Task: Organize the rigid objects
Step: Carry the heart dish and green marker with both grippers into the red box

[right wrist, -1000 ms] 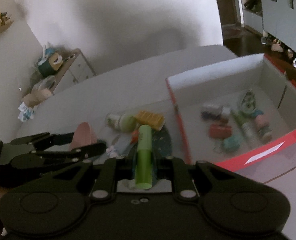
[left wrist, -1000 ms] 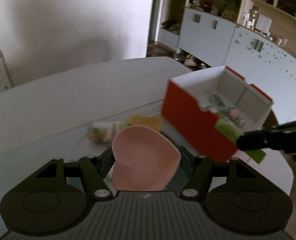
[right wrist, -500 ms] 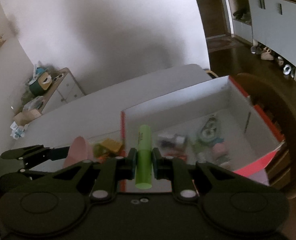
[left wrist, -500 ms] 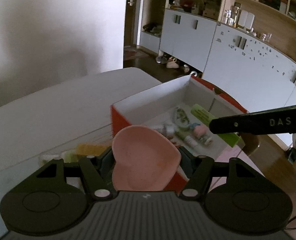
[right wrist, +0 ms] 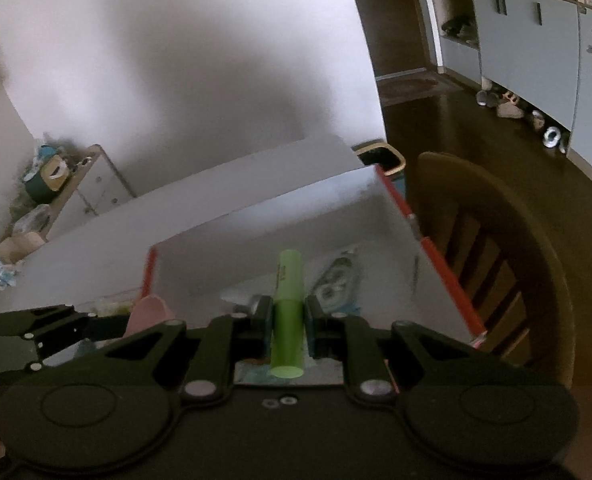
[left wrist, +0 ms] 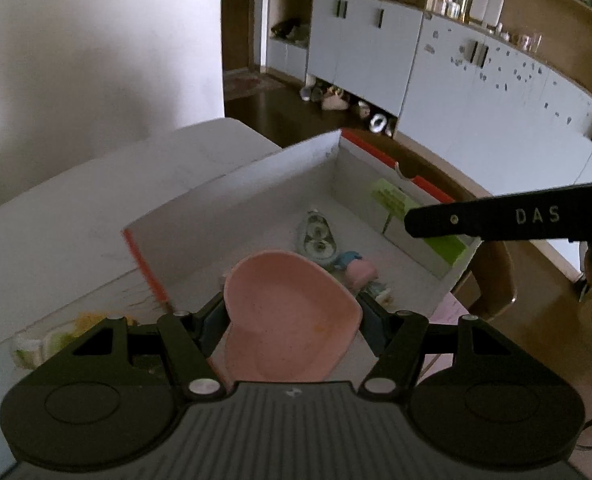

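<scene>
Landmark: the red-and-white box [left wrist: 199, 208] on the white table [left wrist: 75, 200]; all places are given against it
Left gripper [left wrist: 291, 312]: jaws held apart by a pink heart-shaped dish [left wrist: 287, 320] pinched between them; it hangs over the box's near wall, the dish above the box floor
Right gripper [right wrist: 287, 320]: pressed together on a green tube [right wrist: 288, 312], which points along the fingers toward the box's far wall; in the left wrist view its finger reaches in over the box's right side
Inside the box: a correction tape dispenser [left wrist: 318, 238] near the middle; a small pink thing [left wrist: 362, 272] just beside it
Outside the box: blurred yellow and green things [left wrist: 55, 340] on the table, left of its near corner
Beyond the box: a wooden chair [right wrist: 496, 264] at its right side
</scene>
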